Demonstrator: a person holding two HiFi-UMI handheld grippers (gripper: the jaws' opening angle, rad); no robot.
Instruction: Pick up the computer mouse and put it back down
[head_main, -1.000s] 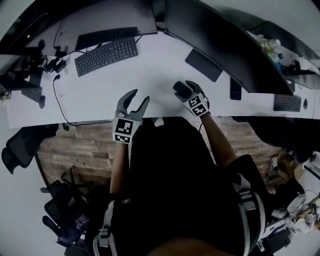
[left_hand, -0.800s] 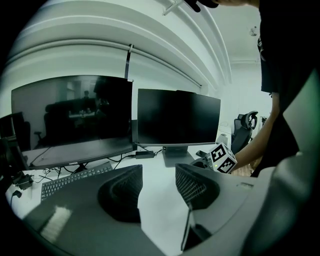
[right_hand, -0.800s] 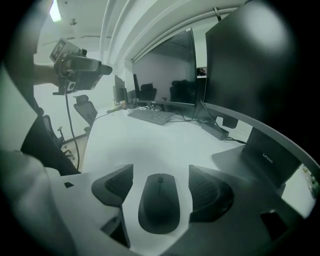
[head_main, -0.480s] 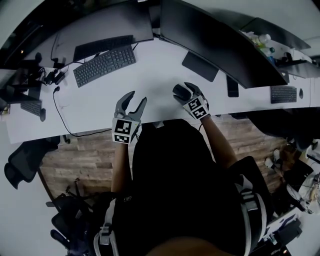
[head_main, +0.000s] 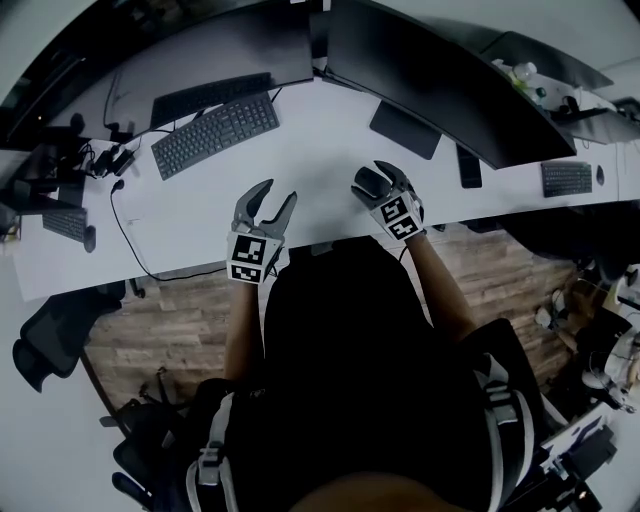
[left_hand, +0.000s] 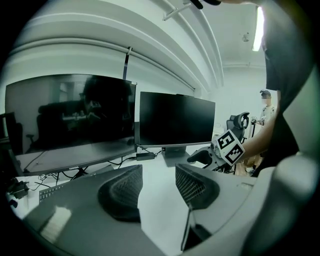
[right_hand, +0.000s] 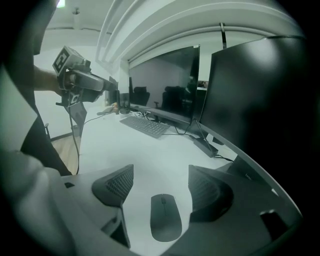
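Note:
A dark computer mouse (right_hand: 165, 216) lies flat on the white desk (head_main: 310, 160), between the jaws of my right gripper (right_hand: 162, 192). The jaws stand apart, with a gap between each pad and the mouse. In the head view the mouse (head_main: 364, 183) shows at the tips of the right gripper (head_main: 385, 186), near the desk's front edge. My left gripper (head_main: 276, 202) hovers open over bare desk to the left, with nothing between its fingers (left_hand: 122, 192). From the left gripper view the right gripper (left_hand: 201, 158) shows at the right.
A black keyboard (head_main: 215, 122) lies at the back left. Two large dark monitors (head_main: 430, 80) stand along the back, one with a flat base (head_main: 405, 130). A phone (head_main: 467, 165) and a second keyboard (head_main: 566, 177) lie to the right. A cable (head_main: 125, 225) runs at the left.
The head view has shifted a little. My right gripper sits slightly higher over the mouse, which stays on the desk. The left gripper has drifted a little sideways and is still open.

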